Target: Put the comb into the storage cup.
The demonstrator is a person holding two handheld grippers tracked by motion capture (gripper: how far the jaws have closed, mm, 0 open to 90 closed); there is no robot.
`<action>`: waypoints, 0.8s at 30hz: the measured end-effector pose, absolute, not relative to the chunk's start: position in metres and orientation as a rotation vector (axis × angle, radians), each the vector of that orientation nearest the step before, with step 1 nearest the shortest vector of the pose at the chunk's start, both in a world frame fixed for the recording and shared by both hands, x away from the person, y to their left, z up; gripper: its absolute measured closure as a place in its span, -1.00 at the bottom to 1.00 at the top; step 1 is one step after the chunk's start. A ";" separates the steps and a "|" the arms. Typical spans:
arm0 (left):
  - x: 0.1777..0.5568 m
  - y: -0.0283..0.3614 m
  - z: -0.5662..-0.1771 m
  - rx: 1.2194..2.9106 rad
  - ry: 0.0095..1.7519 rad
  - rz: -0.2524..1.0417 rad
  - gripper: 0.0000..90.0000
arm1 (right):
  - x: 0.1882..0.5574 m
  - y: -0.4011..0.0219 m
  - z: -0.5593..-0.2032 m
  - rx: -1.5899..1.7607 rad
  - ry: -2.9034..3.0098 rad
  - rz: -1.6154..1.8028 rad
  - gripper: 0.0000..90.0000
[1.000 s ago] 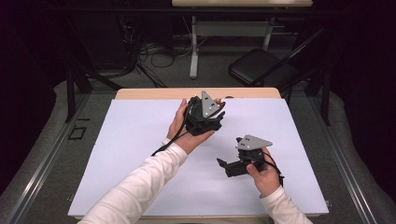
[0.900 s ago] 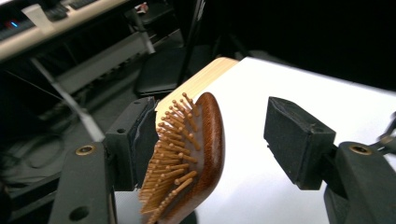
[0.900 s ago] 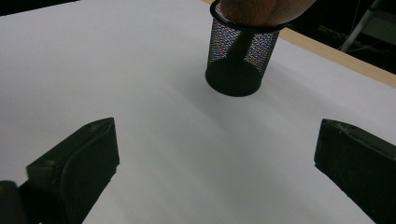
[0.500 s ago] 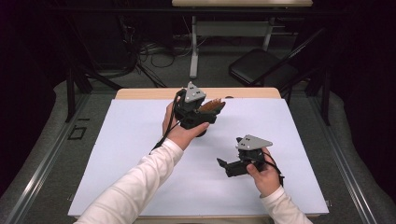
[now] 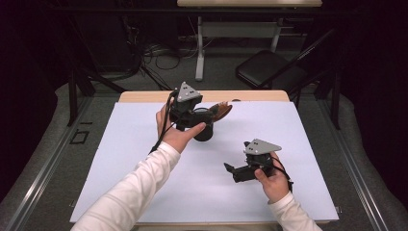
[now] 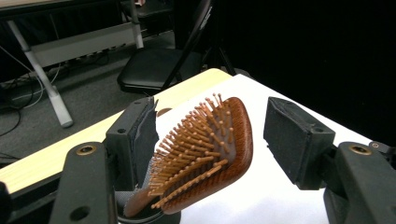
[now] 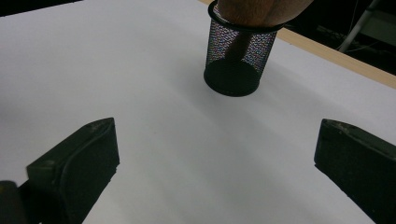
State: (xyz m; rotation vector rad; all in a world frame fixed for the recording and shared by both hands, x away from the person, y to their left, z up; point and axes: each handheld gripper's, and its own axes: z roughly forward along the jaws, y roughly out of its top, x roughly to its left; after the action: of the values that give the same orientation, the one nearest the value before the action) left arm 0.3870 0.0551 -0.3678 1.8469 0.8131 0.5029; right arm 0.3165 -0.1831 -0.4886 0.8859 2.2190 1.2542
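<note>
Item: wooden paddle hairbrush point(image 6: 215, 144), entered with its holder, a black mesh cup point(image 7: 236, 56). Location: the brush head stands between the jaws of the left gripper point(image 5: 203, 114), tilted, bristles towards the near-side jaw and just against its pad, with a clear gap to the other jaw; the handle runs down below the jaws into the cup. Jaws apart around the head, having just been closing a little with the brush between them, not clamped on it. We judge the cup carries the brush while the jaws bracket the head to steady or seat it. The left hand point(image 5: 178, 134) reaches over the cup's rim. Right gripper point(image 5: 231, 171): jaws wide apart, nothing between them, held low over the white surface point(image 5: 298, 144), the cup well ahead of its jaws; we judge it stands by. Description: reddish-brown polished oval back, rows of pale wooden pins with rounded tips, narrow handle, partly hidden.
</note>
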 end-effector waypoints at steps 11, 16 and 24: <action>0.380 0.077 -0.365 1.829 0.864 0.504 -0.26 | 0.316 -0.184 -0.488 0.894 2.214 1.253 -1.00; 0.377 0.087 -0.365 1.818 0.864 0.508 -0.33 | 0.316 -0.185 -0.487 0.895 2.213 1.255 -1.00; 0.375 0.101 -0.366 1.812 0.874 0.481 -0.43 | 0.316 -0.185 -0.487 0.896 2.209 1.254 -1.00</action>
State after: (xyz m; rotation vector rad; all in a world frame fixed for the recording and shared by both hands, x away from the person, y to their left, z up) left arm 0.3750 0.1005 -0.3662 1.8121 0.8739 0.4813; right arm 0.3157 -0.1851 -0.4867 0.8956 2.2089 1.2544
